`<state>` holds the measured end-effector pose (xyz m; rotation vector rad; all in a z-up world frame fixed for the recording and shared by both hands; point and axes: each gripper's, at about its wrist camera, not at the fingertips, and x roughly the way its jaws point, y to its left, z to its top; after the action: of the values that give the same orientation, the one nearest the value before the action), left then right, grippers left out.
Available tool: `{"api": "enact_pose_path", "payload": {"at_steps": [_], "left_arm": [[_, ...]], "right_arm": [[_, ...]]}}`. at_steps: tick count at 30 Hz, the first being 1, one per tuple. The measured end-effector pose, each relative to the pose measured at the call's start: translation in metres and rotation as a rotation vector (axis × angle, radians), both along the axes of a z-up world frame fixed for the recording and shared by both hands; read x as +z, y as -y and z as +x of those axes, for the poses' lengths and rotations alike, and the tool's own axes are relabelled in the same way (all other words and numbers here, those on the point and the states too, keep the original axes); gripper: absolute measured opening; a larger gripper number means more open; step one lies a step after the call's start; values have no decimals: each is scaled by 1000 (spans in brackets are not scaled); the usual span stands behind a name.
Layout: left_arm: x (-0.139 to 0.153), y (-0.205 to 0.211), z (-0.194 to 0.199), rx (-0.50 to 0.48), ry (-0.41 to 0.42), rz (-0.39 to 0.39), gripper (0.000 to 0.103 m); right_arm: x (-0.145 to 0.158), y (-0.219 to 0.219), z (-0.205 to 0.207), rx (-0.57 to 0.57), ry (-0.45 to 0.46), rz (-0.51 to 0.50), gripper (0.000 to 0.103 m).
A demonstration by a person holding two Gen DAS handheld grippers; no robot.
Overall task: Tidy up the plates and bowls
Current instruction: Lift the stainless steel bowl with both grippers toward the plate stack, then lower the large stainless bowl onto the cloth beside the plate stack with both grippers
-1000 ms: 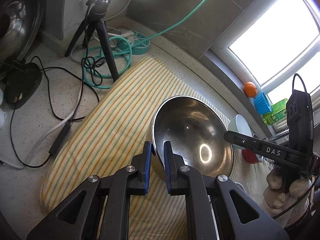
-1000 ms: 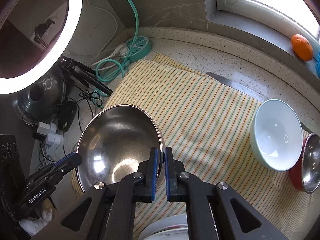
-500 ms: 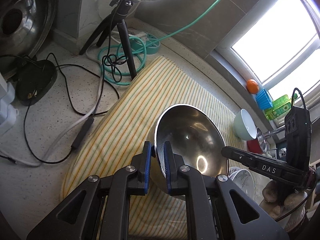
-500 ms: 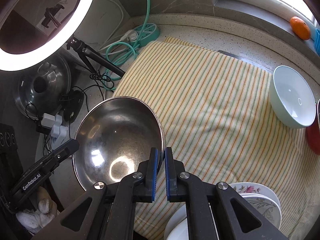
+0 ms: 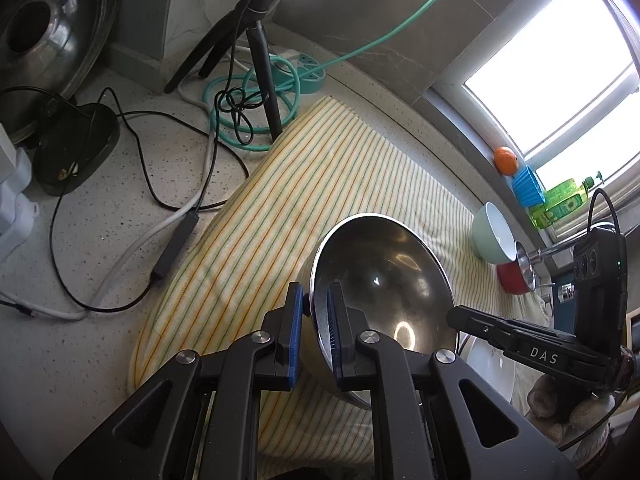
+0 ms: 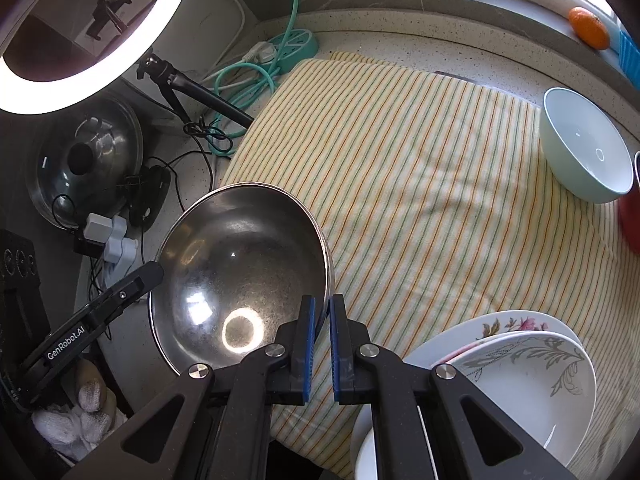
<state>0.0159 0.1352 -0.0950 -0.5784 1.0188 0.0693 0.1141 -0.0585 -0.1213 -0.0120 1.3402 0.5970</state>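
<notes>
A large steel bowl [image 5: 384,280] is held tilted above the striped cloth [image 5: 304,200]. My left gripper [image 5: 314,316] is shut on its near rim. My right gripper [image 6: 322,320] is shut on the opposite rim of the steel bowl [image 6: 240,272]. A pale green bowl [image 6: 584,156] stands on the cloth at the right, with a red bowl [image 6: 630,216] just past it. Stacked floral plates [image 6: 520,368] lie at the lower right under my right gripper.
A ring light [image 6: 80,32] on a tripod [image 5: 256,52], a green hose [image 5: 248,112], cables and a pot lid [image 6: 84,160] crowd the counter left of the cloth. An orange [image 6: 590,32] sits on the window sill.
Both grippers have pulled back and up with the steel bowl, toward the cloth's near end. The plates have come into the right wrist view.
</notes>
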Motion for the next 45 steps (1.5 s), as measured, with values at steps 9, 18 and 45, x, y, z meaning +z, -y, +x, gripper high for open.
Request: {"api": "enact_pose_path", "payload": {"at_steps": [9,18,45], "left_arm": [[-5,0,-1,-10,-13,4,10],[-12,5,4,-33,-26,13,10],[10,20,5,-93,42,193,11]], "right_arm": [[-3,4,-16,10,-26,-5,7],[-2,11,-28,9,-42,4,8],[20,13,-41,28,85,-13,8]]}}
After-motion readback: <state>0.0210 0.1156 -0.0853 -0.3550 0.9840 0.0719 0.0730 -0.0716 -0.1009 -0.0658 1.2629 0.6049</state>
